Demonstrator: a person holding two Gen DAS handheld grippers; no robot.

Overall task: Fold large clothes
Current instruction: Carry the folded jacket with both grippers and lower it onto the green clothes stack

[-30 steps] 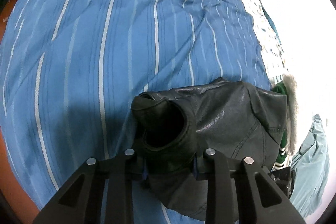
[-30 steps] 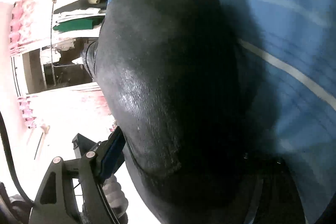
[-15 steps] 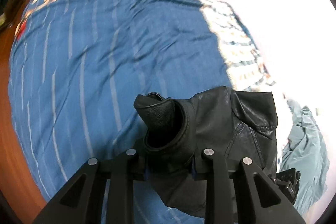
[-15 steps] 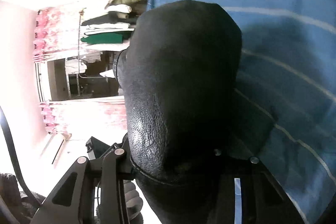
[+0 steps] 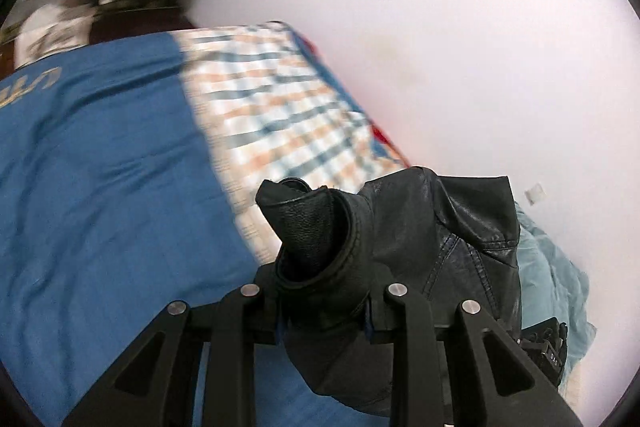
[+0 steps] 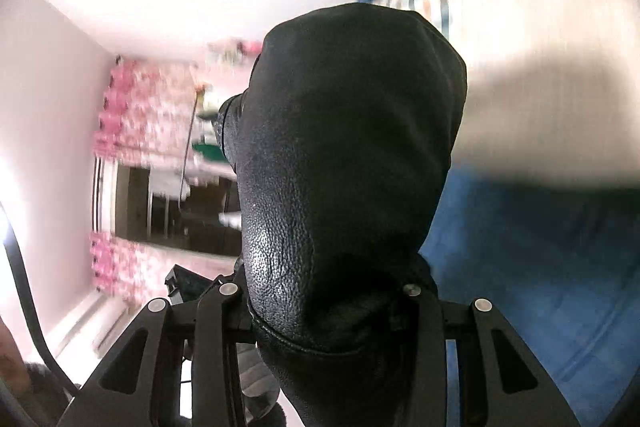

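Bunched black leather jacket (image 5: 420,251), lifted

Bright, overexposed glare; backgrounds seemingly motion-blurred, edges warped.

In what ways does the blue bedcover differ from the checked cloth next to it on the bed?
The blue bedcover is one deep blue with yellow lettering near its far edge; the checked cloth is pale with blue and orange checks. The bedcover takes the wider part of the view, and the checked cloth is a narrower band toward the wall. Both lie flat behind the black leather jacket that the left tool grips.
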